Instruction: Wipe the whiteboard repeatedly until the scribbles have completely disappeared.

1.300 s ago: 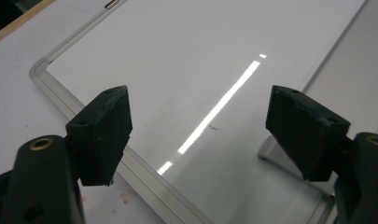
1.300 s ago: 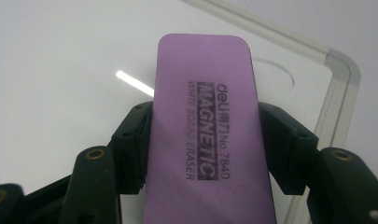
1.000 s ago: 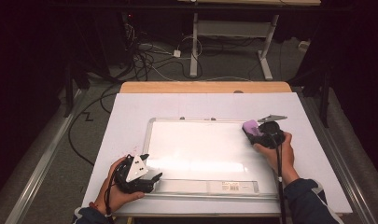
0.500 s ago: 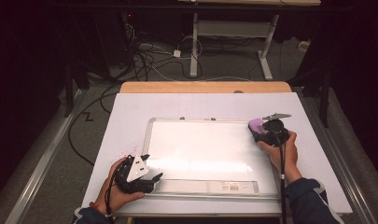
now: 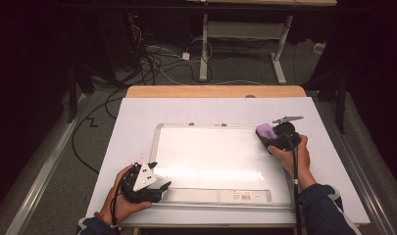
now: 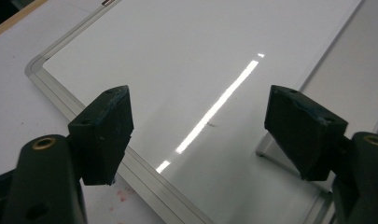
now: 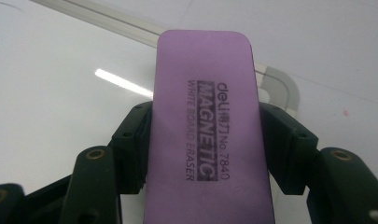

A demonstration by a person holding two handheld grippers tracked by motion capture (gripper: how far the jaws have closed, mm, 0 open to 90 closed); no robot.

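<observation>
Since a second ago the purple whiteboard eraser (image 7: 205, 126), clamped between the right gripper's (image 5: 276, 138) jaws, has slid toward the whiteboard's (image 5: 210, 156) far right corner. Wiping looks nearly finished: one faint speck remains ahead of the open left gripper (image 5: 157, 188).

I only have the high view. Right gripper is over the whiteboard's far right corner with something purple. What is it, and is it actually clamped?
Observer: It is a purple whiteboard eraser, printed "MAGNETIC WHITE BOARD ERASER". The right gripper has a jaw pressed on each long side of it.
Operator: Where exactly over the board?
Observer: Its tip is near the rounded corner of the whiteboard frame.
Operator: Left gripper holding anything?
Observer: No. The left gripper is wide open, nothing between its jaws, at the board's near left corner.
Operator: Any marks left to wipe?
Observer: The left gripper view shows one tiny dark speck beside the light streak.
</observation>
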